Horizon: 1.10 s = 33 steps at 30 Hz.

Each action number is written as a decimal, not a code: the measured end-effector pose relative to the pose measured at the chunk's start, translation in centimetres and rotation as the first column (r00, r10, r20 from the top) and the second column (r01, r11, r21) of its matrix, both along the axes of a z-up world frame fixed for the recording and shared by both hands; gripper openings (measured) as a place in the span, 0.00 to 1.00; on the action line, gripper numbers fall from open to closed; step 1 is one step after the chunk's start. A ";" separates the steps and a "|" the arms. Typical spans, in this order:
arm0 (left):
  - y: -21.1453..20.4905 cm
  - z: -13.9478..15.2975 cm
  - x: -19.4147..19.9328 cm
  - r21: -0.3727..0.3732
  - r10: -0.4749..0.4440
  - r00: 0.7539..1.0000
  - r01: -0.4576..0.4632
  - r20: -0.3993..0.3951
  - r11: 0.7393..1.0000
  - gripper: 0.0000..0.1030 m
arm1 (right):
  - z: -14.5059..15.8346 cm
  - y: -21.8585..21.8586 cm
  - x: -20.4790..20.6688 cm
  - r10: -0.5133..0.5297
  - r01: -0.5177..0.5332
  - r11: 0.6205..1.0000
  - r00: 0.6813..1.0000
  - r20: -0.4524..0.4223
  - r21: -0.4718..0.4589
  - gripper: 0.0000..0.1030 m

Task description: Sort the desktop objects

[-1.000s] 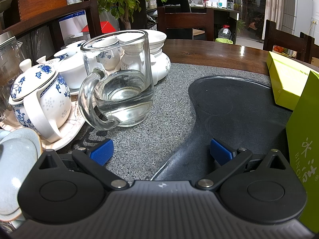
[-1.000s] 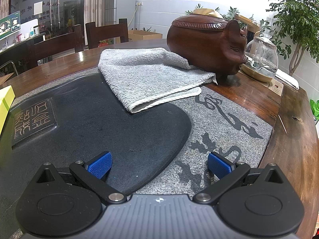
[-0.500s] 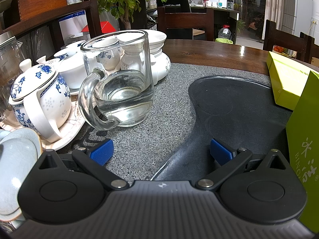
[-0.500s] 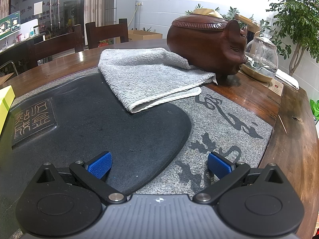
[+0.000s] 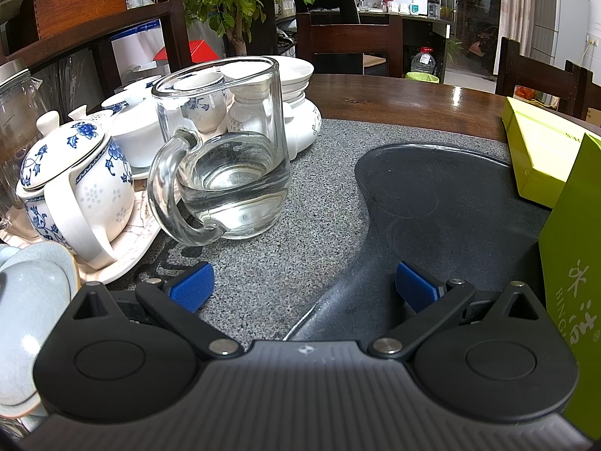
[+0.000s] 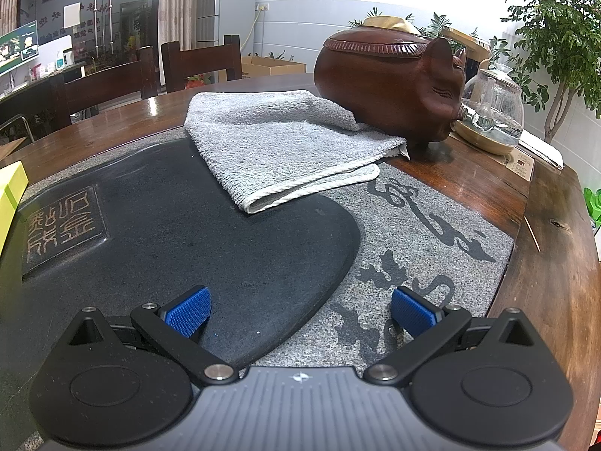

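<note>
My left gripper (image 5: 302,287) is open and empty, low over the stone tea tray (image 5: 330,195). A clear glass pitcher (image 5: 225,150) holding a little water stands ahead and to the left, handle toward me. A blue-and-white teapot (image 5: 75,184) sits left of it on a white tray. My right gripper (image 6: 300,312) is open and empty over the dark basin (image 6: 188,240) of the tea tray. A folded grey towel (image 6: 285,143) lies ahead, partly on the basin's far edge.
White cups and bowls (image 5: 293,86) crowd behind the pitcher. Green boxes (image 5: 541,150) lie at the right, one upright box (image 5: 578,282) close by. A wooden pig jar (image 6: 390,82) and a glass kettle (image 6: 492,109) stand beyond the towel. Chairs ring the wooden table.
</note>
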<state>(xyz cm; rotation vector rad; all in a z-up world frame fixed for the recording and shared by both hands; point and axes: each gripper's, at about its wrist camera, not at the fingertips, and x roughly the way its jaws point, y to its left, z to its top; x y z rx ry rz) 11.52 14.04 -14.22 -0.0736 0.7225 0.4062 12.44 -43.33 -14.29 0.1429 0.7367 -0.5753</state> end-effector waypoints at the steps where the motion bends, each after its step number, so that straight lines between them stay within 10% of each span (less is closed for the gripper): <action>1: 0.0 0.0 0.0 0.000 0.000 1.000 0.000 0.000 1.000 1.00 | 0.0 0.0 0.0 0.000 0.000 1.000 1.000 0.000 0.000 1.00; 33: 0.1 0.7 0.1 -0.034 -0.049 0.995 0.046 -0.086 0.998 1.00 | 0.0 0.0 0.0 0.003 -0.003 1.000 1.000 0.000 0.000 1.00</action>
